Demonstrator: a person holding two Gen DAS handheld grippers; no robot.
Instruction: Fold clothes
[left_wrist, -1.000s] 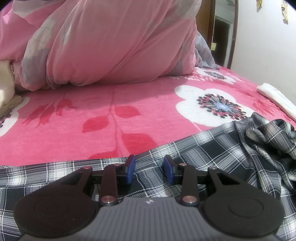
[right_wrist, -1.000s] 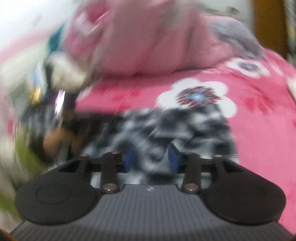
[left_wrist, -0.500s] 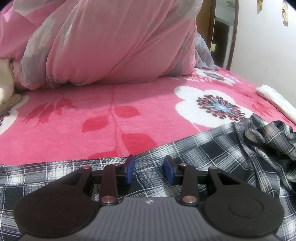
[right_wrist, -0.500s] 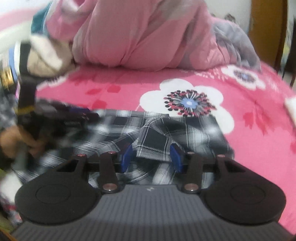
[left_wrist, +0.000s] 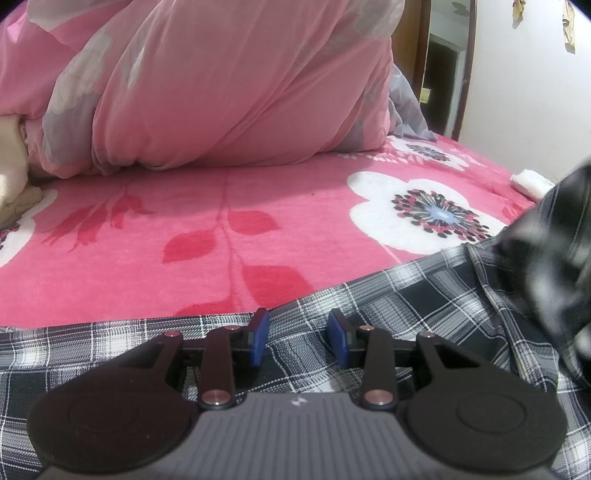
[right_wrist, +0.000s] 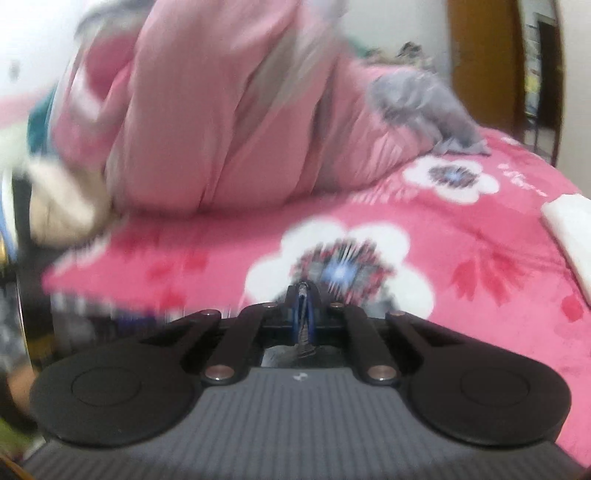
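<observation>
Across the near edge of the bed (left_wrist: 221, 236), the checked shirt (left_wrist: 388, 317) is spread beneath the wide-open, empty left hand-held gripper (left_wrist: 298, 338). A thin pinch of it is clamped in the right hand-held gripper (right_wrist: 303, 314); slippage or bunching is risked if it is pulled fast.
</observation>
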